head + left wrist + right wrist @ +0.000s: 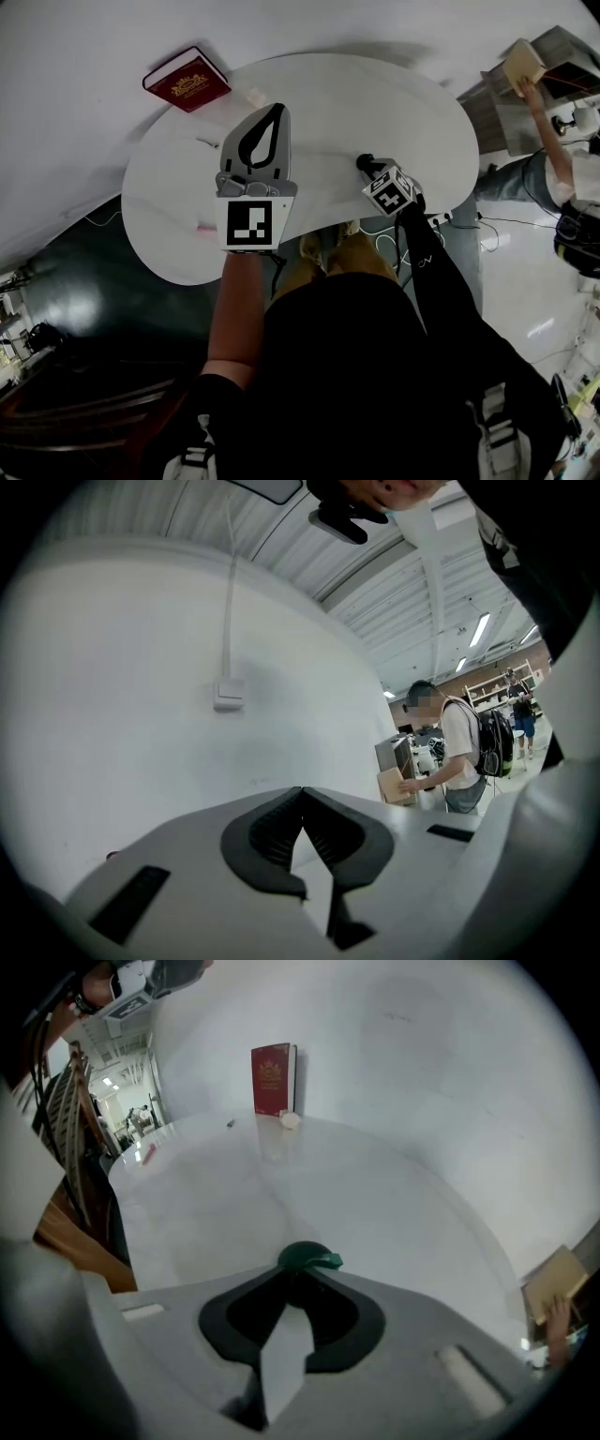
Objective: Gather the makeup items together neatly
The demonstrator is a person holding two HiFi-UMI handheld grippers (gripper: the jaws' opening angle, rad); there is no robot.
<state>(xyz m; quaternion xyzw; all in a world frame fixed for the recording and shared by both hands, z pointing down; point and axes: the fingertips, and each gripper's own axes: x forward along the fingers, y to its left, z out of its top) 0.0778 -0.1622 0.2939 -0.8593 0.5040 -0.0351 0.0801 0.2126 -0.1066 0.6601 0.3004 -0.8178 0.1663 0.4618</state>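
Right gripper (298,1273): I have it tilted down over the near right part of the desk (375,103), with its jaws pinching a dark green round item (303,1255) at their tips.
Dark green round item: it sits in the right gripper's tips, close to the desk's near right edge. I cannot tell whether it rests on the surface.
Left gripper (302,795): the jaws are pressed together with nothing between them. I hold it level above the middle left of the desk, facing a white wall.
Desk: white, with a rounded outline.
Pink stick (204,228): it lies on the near left of the desk, well apart from both grippers.
Small pale item (291,1120): it is on the far side of the desk, just beside the red book (187,80).
Red book: it stands upright at the desk's far left edge.
Background: a person with a backpack (459,752) stands at shelves, far right.
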